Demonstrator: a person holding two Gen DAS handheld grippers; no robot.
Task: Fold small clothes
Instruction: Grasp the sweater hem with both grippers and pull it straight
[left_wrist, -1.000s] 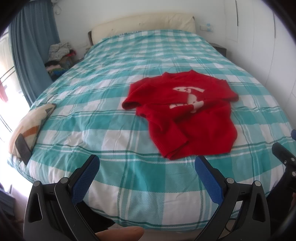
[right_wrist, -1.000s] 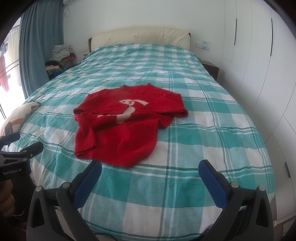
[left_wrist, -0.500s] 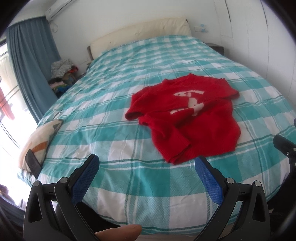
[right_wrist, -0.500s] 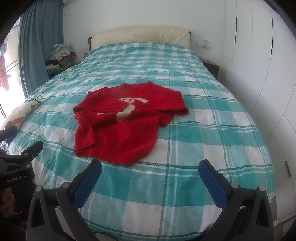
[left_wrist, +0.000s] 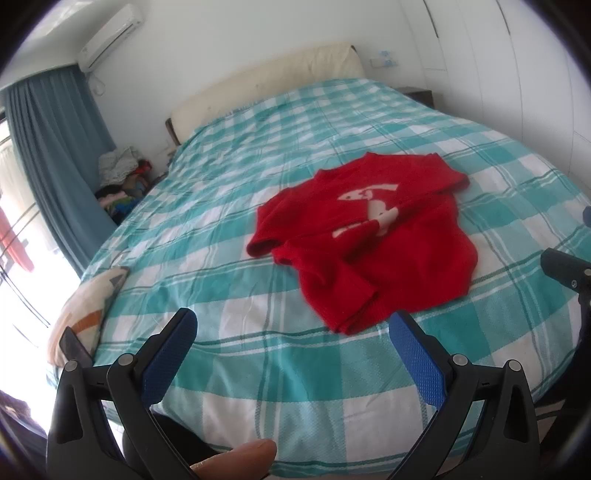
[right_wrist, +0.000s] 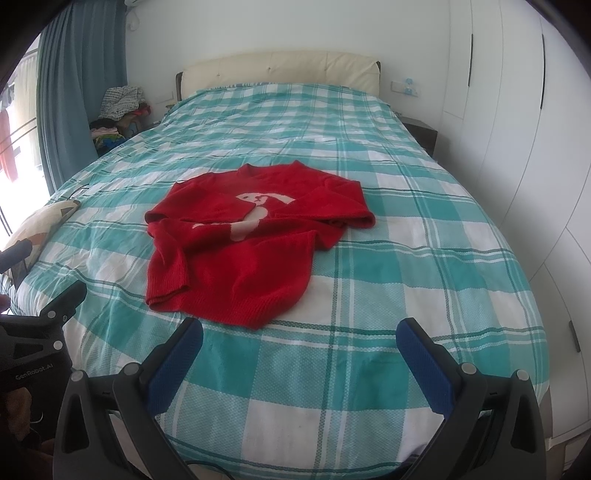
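A small red sweater (left_wrist: 373, 236) with a white figure on its chest lies on the teal checked bed, both sleeves folded over its front. It also shows in the right wrist view (right_wrist: 251, 240). My left gripper (left_wrist: 291, 332) is open and empty, near the foot of the bed, short of the sweater's hem. My right gripper (right_wrist: 299, 338) is open and empty, just in front of the hem. The left gripper's body (right_wrist: 40, 332) shows at the left edge of the right wrist view, and the right gripper's body (left_wrist: 565, 266) at the right edge of the left wrist view.
The bed (right_wrist: 406, 258) has a cream headboard (right_wrist: 280, 66). A cushion (left_wrist: 85, 310) with a dark phone (left_wrist: 75, 347) on it lies at the bed's left edge. A clothes pile (right_wrist: 118, 110) and blue curtain (right_wrist: 74, 92) stand at the left. White wardrobes (right_wrist: 517, 110) line the right.
The left gripper's view has tilted and shifted, so the sweater sits further right and the room's upper left shows. The right gripper has moved slightly toward the sweater. Both stay open.
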